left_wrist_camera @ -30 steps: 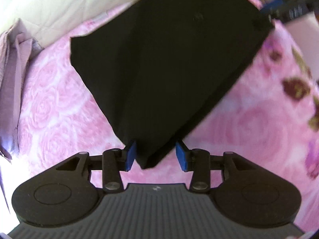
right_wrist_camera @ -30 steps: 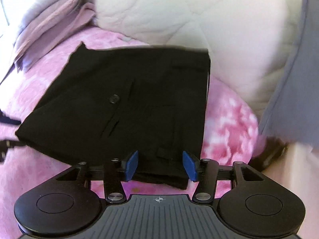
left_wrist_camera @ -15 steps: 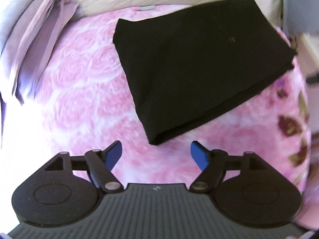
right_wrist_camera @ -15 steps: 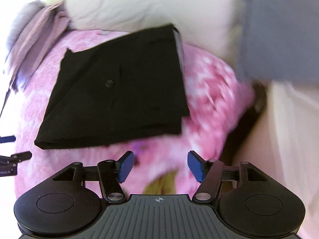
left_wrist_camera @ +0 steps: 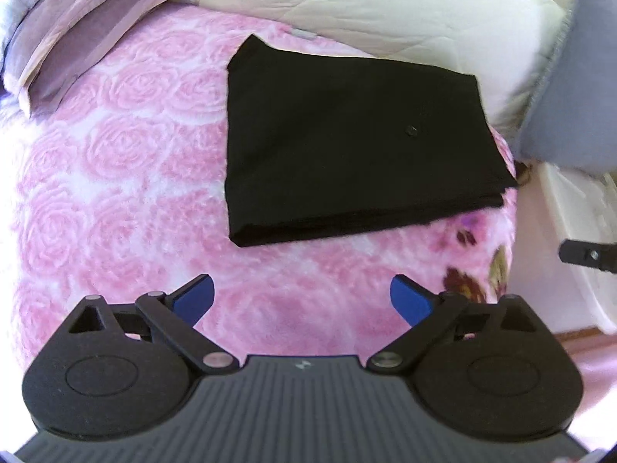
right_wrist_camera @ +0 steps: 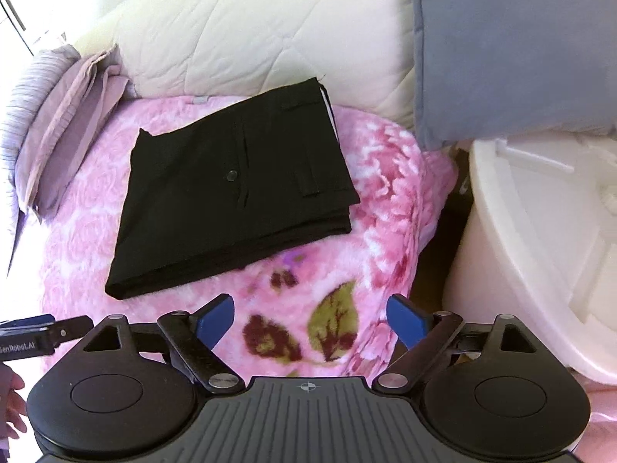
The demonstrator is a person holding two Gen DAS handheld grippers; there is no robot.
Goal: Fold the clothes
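You've got one pair of black trousers (right_wrist_camera: 231, 196), folded into a flat stack w/ one button up, lying on the pink blanket (right_wrist_camera: 385, 200) toward its far edge, just short of the cream quilt (right_wrist_camera: 250, 31). Long axis runs along that far edge; waistband w/ two belt loops faces the blanket's right edge. One mauve pile (right_wrist_camera: 65, 131) at far-left corner. Two grippers: left gripper (left_wrist_camera: 302, 300) & right gripper (right_wrist_camera: 310, 318) both just spread wide, nothing between, clear of the trousers
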